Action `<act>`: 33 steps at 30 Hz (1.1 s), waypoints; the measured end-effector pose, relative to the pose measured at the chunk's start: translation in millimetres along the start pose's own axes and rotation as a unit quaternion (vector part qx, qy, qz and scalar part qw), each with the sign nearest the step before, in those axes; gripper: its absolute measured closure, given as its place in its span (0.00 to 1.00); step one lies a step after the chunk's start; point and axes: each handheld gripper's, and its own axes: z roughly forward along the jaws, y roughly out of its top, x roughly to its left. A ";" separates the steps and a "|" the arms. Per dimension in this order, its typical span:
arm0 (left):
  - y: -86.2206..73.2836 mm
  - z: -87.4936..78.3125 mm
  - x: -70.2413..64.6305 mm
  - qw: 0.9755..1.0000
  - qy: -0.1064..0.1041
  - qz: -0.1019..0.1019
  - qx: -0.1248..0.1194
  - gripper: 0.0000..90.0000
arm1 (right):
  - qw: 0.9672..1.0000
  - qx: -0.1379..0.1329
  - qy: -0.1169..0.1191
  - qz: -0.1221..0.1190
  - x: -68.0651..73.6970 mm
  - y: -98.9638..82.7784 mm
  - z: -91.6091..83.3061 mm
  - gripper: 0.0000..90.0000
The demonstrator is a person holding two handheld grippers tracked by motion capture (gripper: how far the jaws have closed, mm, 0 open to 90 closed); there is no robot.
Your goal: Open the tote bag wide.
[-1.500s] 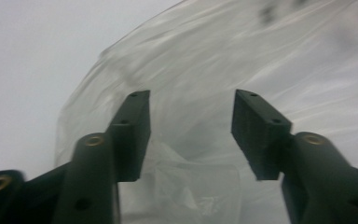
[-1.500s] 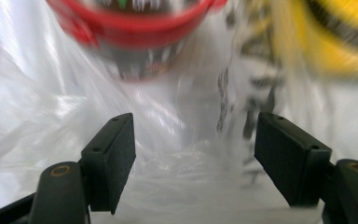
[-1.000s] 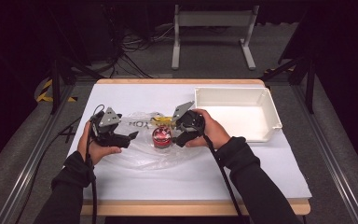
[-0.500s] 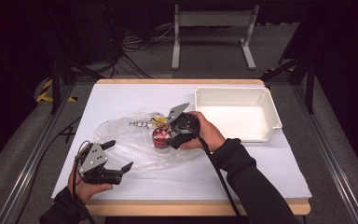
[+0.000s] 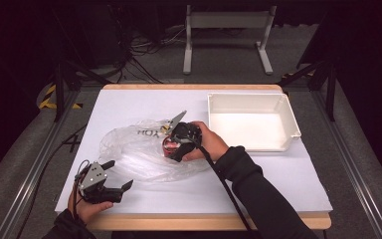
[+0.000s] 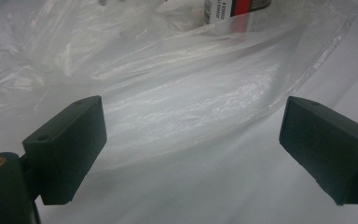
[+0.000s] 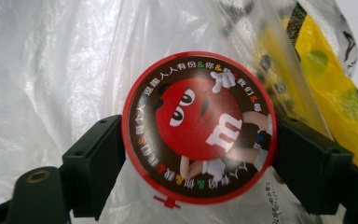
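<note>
Right gripper (image 5: 171, 149) sits mid-table over the clear plastic bag (image 5: 139, 149), held in the person's right hand (image 5: 206, 142). In the right gripper view its two black jaws stand on either side of a round red candy tin (image 7: 199, 127), the lid facing the camera with a red cartoon character and a ring of small print. Jaws touch the tin's rim left and right, so the tongs are closed on the tin, set wide because the tin is wide; the jaws have just been opening a little with the tin between them. Tin lies at the bag, with plastic film behind it and under it; in the high view it shows as a red spot (image 5: 169, 145) just beside the gripper. A yellow printed packet (image 7: 328, 88) lies inside the bag, just right of the tin in the right gripper view.

Left gripper (image 5: 117, 177) is near the front left corner of the white table (image 5: 278, 179), well apart from the tin, held in the left hand (image 5: 84, 209). Jaws wide apart, nothing between them; in the left gripper view they frame the bag's near edge (image 6: 186, 107) lying flat on the table, pads not touching it.

White tray (image 5: 251, 122) sits at the right rear of the table, beside the right hand
</note>
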 end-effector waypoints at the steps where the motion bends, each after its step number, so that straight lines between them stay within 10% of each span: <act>1: -0.1 -0.2 1.4 1.000 0.002 0.002 -0.002 0.09 | 1.000 0.005 -0.004 -0.002 0.0 1.3 1.9 0.22; 15: -0.7 1.8 5.1 1.000 -0.012 -0.002 0.005 0.08 | 1.000 0.023 -0.003 0.011 1.2 6.6 1.0 0.26; 22: -0.4 2.4 3.7 1.000 -0.012 0.005 0.008 0.09 | 0.995 0.100 0.010 -0.005 -1.2 17.8 -1.2 0.23; 33: -1.5 0.4 3.7 1.000 -0.016 0.007 -0.002 0.08 | 0.993 0.119 0.009 -0.002 -1.9 34.7 4.1 0.27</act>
